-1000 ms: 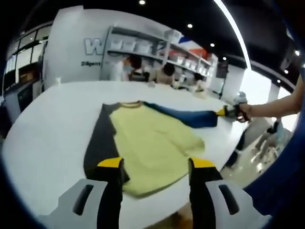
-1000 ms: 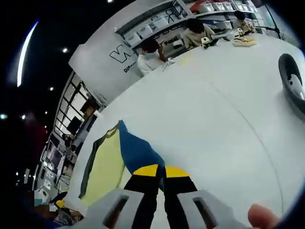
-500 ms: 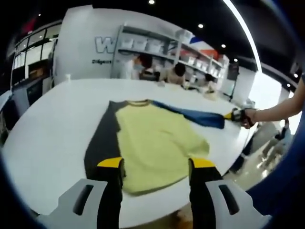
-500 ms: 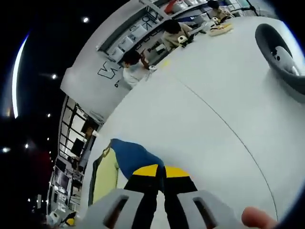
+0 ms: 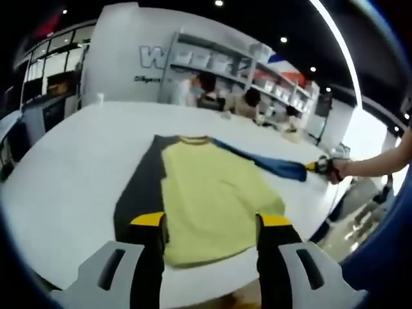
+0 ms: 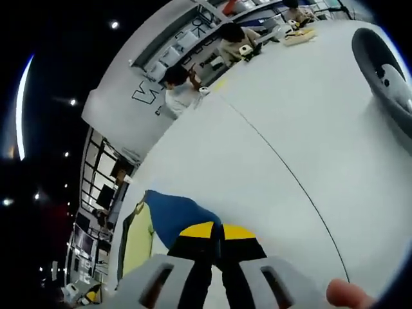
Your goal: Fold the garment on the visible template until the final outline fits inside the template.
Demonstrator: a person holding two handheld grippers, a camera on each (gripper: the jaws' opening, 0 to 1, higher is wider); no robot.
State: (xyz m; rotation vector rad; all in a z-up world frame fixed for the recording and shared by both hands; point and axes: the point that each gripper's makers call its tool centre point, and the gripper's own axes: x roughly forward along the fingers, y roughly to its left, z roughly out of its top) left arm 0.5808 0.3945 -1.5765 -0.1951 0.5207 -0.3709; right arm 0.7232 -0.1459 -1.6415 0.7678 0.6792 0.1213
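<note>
Left gripper view: right tool stretched blue sleeve farther out.

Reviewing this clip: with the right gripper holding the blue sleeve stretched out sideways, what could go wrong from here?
The blue sleeve is stretched toward the table edge by the right gripper; pulling further could drag the yellow shirt off the dark template. The shirt's hem already lies near the front edge. The left gripper is open, anchoring nothing.

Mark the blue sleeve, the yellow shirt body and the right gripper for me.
blue sleeve point(image 5: 273, 165), left gripper view, mid-sleeve.
yellow shirt body point(image 5: 212, 199), left gripper view, chest panel.
right gripper point(image 5: 320, 166), left gripper view, pinching the cuff.
</note>
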